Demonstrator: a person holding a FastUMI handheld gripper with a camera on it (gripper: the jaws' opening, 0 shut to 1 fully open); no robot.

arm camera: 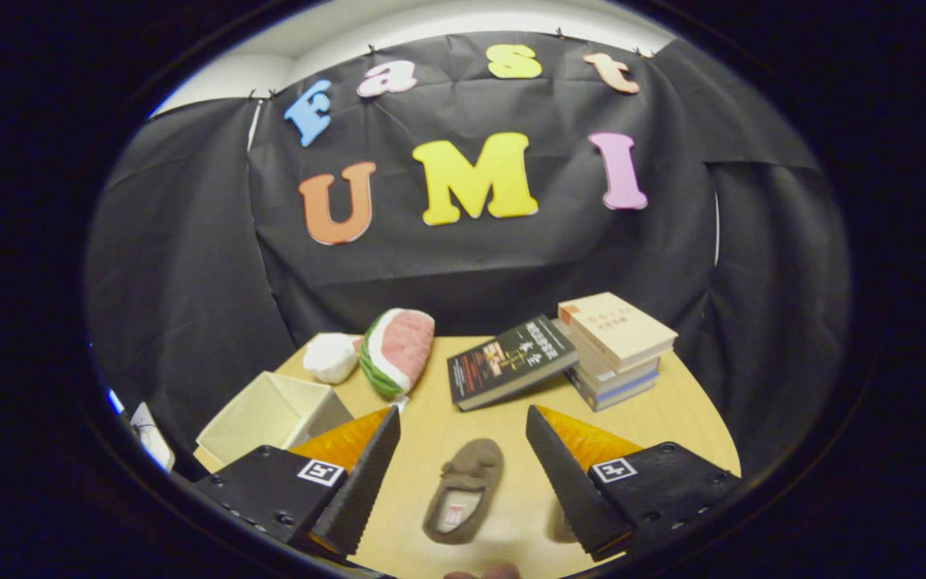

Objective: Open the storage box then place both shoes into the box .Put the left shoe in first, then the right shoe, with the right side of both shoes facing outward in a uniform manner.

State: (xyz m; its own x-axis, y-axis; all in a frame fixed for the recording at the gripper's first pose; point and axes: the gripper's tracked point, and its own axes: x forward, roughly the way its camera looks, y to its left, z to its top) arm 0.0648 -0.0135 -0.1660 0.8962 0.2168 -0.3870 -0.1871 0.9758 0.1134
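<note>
A small brown slipper-like shoe (465, 490) lies on the wooden table (656, 418), sole down, toe pointing away, in the gap between my two fingers. A sliver of a second brown shoe (559, 524) peeks out beside the right finger, mostly hidden by it. The cream storage box (270, 414) stands open-topped on the table's left, just beyond the left finger. My gripper (461, 470) is open and hovers above the table with nothing held.
A watermelon-slice plush (397, 350) and a white plush (331, 356) sit behind the box. A dark book (509, 359) leans on a stack of books (614, 347) at the back right. A fingertip (483, 572) shows near the front edge.
</note>
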